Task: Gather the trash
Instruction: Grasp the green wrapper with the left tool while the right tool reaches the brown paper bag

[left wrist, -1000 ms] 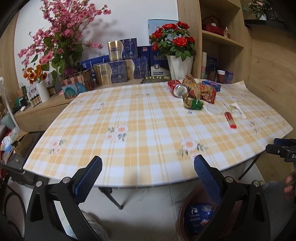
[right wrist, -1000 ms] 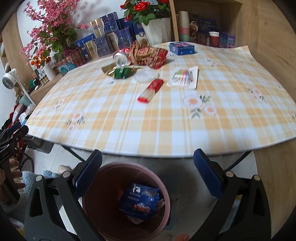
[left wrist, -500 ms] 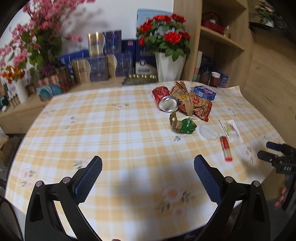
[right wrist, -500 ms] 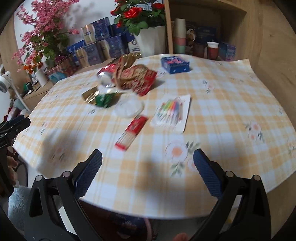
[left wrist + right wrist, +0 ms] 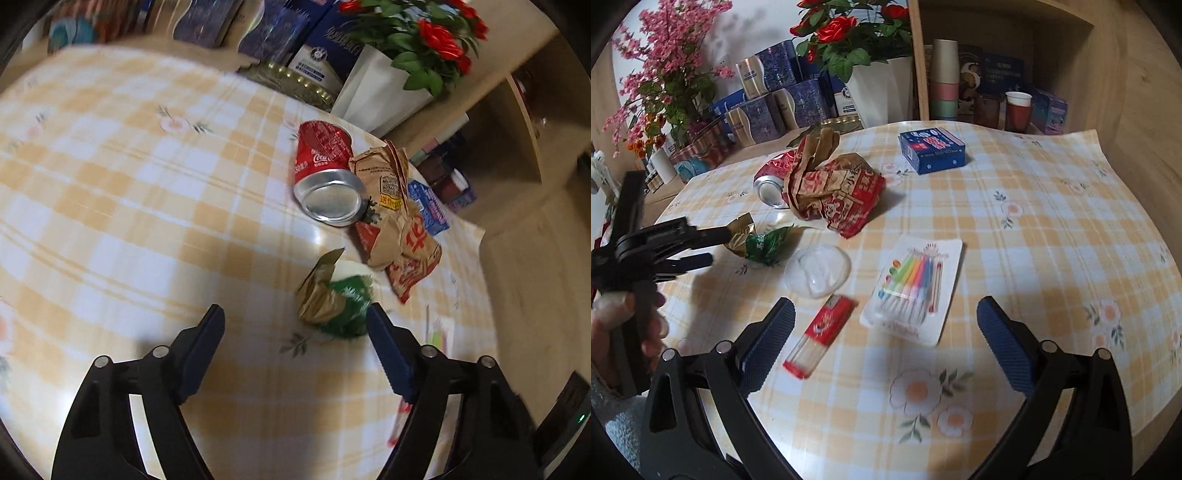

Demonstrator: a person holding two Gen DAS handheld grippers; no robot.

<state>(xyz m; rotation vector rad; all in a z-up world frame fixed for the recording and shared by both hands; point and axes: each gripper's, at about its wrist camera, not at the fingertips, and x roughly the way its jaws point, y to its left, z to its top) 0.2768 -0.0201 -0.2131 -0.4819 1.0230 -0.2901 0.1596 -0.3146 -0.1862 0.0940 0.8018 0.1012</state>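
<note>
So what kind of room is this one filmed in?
Probably a home dining or living room: a table under a checked floral tablecloth, potted red roses, gift boxes and a wooden shelf with cups.

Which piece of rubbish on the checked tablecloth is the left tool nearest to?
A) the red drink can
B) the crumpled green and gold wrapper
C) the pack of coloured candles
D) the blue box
B: the left tool has the green and gold wrapper just ahead of its closing jaws, not yet pinched.
</note>
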